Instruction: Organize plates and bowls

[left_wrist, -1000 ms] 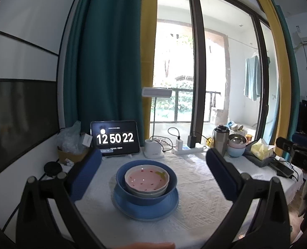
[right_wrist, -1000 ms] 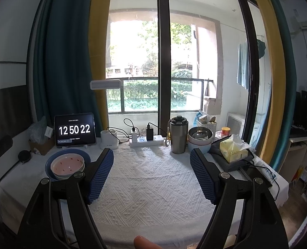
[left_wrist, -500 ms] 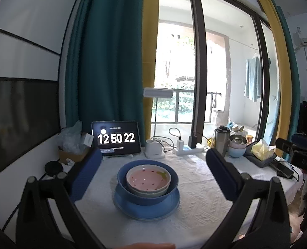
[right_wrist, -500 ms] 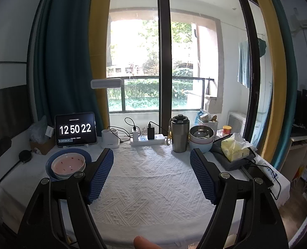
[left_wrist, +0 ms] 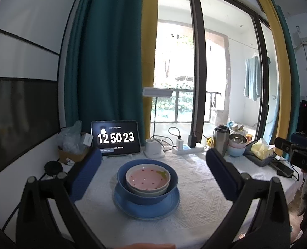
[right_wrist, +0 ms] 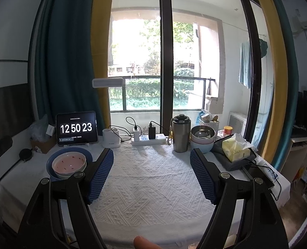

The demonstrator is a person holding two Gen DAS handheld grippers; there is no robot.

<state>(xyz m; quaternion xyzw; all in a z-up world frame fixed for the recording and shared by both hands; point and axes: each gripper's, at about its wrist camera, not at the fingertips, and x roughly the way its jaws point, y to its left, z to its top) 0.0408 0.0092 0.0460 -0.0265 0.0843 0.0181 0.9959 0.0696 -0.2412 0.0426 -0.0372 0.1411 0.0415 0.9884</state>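
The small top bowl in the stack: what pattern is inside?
Pink with red specks and a green mark; clearest in left wrist view.

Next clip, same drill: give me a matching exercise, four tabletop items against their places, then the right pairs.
Items:
1. pink bowl
2. blue plate
3. steel tumbler
4. tablet clock

Places:
A. under the blue bowl
B. left of the stacked bowls by the window
C. behind the blue stack, at the curtain
D. topmost in the nested stack

Pairs: 1-D, 2-A, 3-B, 4-C
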